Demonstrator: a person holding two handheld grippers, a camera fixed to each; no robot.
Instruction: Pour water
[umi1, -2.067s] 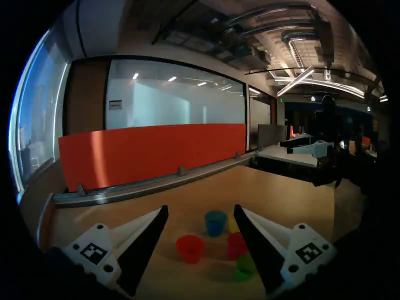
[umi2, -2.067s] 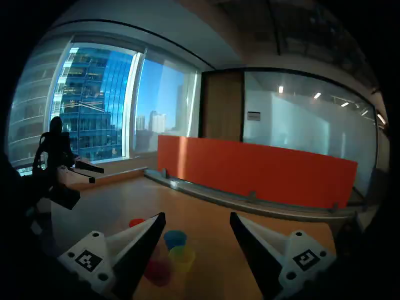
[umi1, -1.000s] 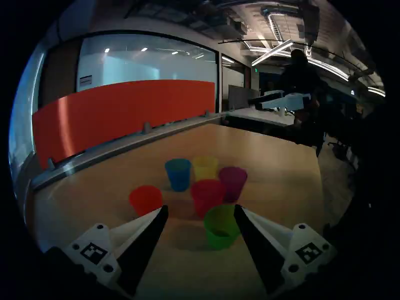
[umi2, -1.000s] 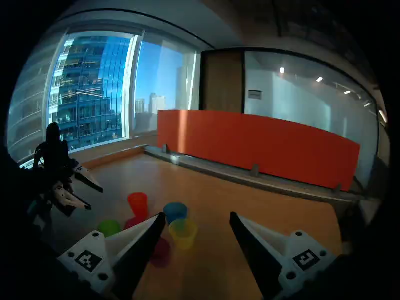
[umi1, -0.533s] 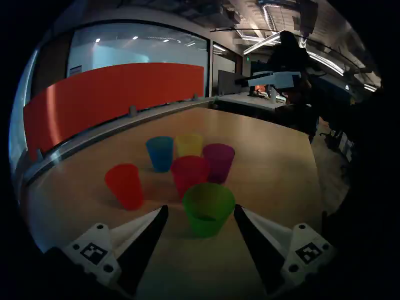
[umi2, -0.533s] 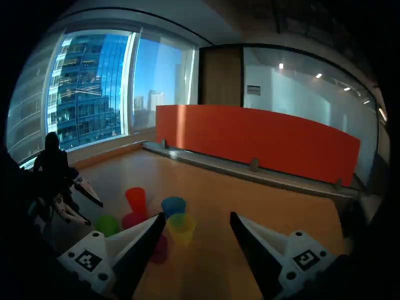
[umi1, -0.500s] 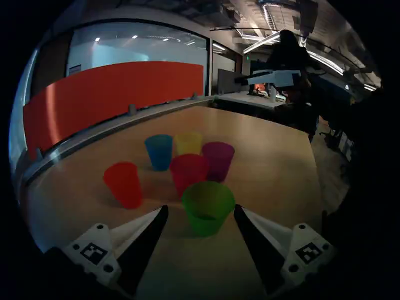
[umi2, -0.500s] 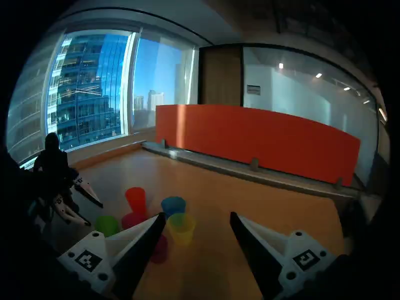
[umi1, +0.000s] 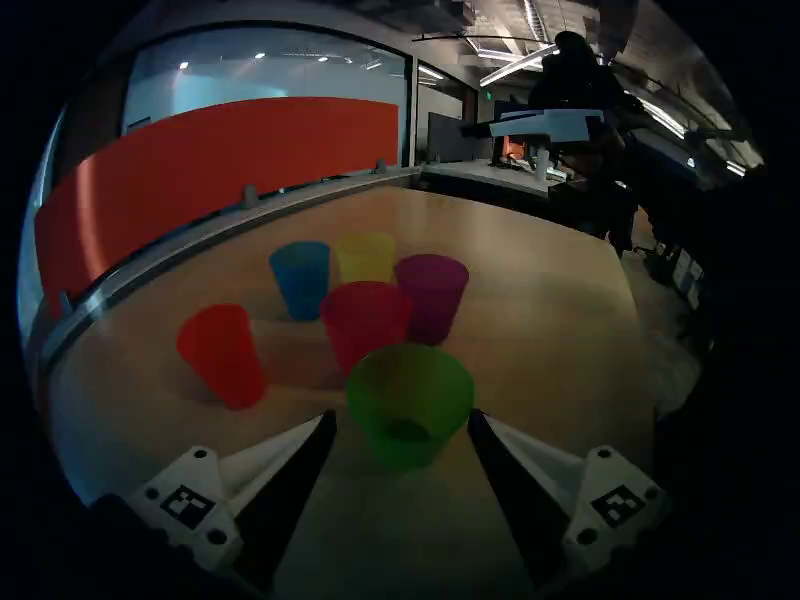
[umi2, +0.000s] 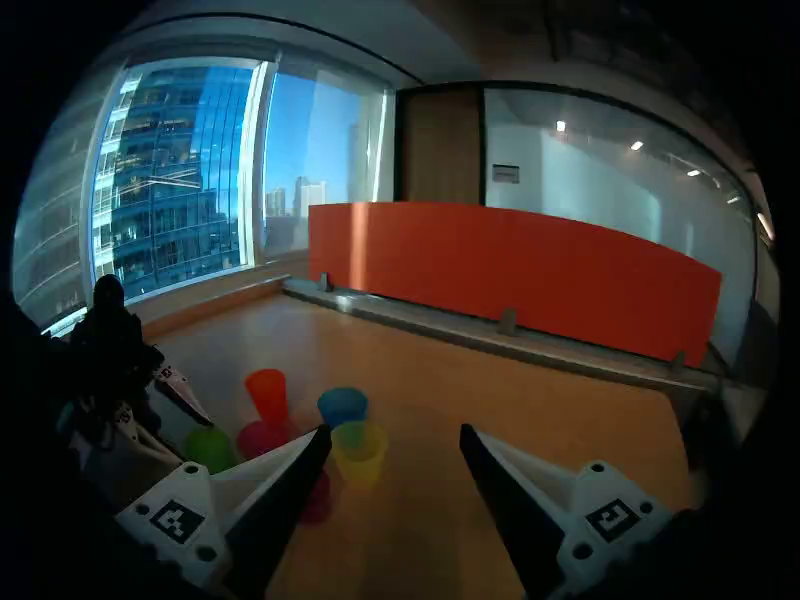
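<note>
The left tongs (umi1: 400, 413) are gaping wide at the bottom centre of the left gripper view. A green cup (umi1: 410, 400) is standing upright on the wooden tabletop (umi1: 540, 300) right between their two fingertips, and whether the tips are touching its sides cannot be told. Just behind the green cup a red cup (umi1: 365, 320) is standing, with a purple cup (umi1: 432, 295) sitting close against it on the right. A yellow cup (umi1: 365, 258) and a blue cup (umi1: 300, 278) are sitting side by side farther back near the frame's centre, and an orange cup (umi1: 222, 352) is standing apart at the left. All six are sitting mouth up, and whether any is holding water cannot be told in the dim light. An orange partition (umi1: 200, 180) is running along the tabletop's far edge in the upper left, and a person (umi1: 585, 90) in shadow is showing at the upper right. The right tongs (umi2: 393, 428) are also spreading wide and gripping nothing at the bottom of the right gripper view, hanging above the tabletop. The cup cluster is lying in the lower left of that frame, with the yellow cup nearest the gap between the fingers and the purple cup partly hidden behind the left-hand finger. Tall windows (umi2: 180, 180) are glowing blue in the upper left there
</note>
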